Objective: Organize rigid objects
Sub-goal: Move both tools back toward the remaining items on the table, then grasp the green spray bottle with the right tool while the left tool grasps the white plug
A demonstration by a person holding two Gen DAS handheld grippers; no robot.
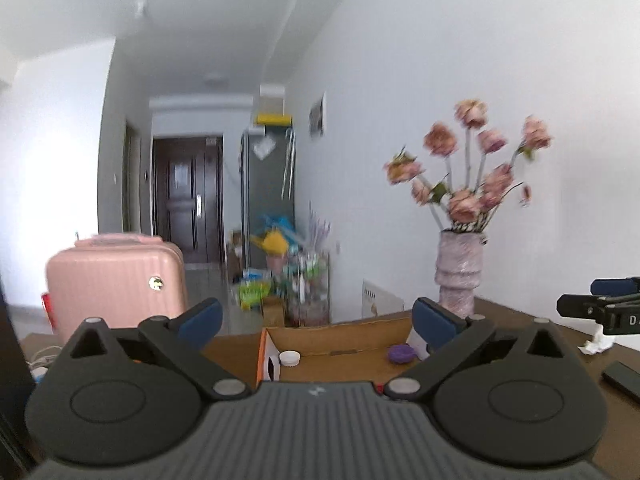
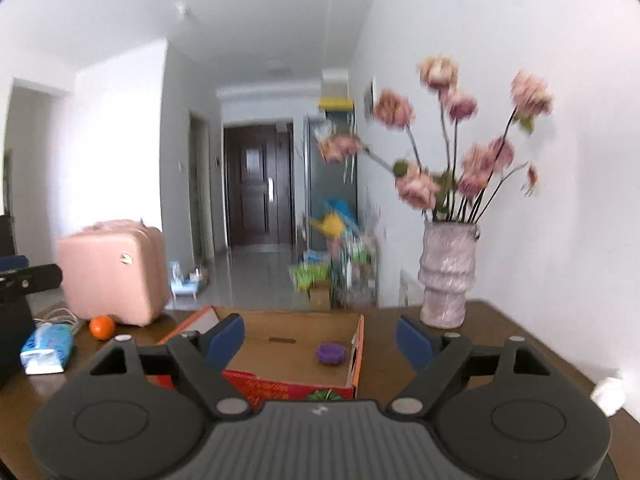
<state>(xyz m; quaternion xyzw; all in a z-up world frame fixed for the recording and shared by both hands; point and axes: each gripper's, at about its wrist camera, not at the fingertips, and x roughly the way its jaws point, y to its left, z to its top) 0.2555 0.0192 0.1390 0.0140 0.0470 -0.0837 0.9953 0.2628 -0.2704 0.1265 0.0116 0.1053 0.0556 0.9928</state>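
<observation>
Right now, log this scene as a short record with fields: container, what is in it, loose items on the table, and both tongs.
container: open cardboard box on the brown table
in the box: purple round object; white cap
loose on table: orange, tissue pack, dark flat object
beside the box: vase of pink flowers, pink suitcase
left tongs: open, nothing between the fingers
right tongs: open, nothing between the fingers

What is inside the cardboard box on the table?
Inside the cardboard box lie a purple round object and a white cap. The near part of its floor is hidden, so more may lie there.
</observation>
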